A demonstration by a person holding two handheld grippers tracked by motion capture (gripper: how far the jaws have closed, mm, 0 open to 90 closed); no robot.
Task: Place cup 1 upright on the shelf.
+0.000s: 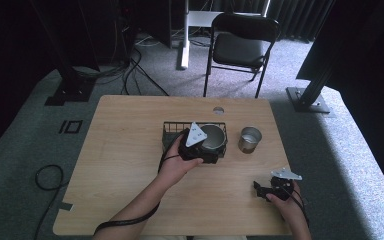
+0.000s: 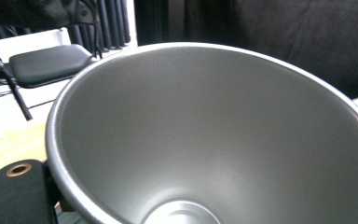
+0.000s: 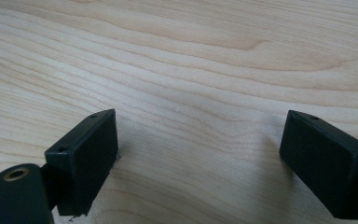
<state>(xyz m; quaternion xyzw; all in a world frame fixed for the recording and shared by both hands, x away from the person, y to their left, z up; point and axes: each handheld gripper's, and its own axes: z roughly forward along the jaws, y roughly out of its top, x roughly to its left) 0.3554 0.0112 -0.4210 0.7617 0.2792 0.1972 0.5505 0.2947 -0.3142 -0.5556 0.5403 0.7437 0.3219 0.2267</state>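
My left gripper [image 1: 205,150] sits at the near rim of the metal bowl [image 1: 214,136], which rests in the black wire basket [image 1: 172,128] at the middle of the wooden table [image 1: 125,160]. From its own camera the bowl [image 2: 214,140] looms right in front of it, one jaw just outside the rim; I cannot tell whether it is clamped. A metal cup [image 1: 250,139] stands just right of the basket. My right gripper [image 1: 266,190] rests low over bare wood [image 3: 191,60], near me and well apart from the bowl, jaws spread wide and holding nothing
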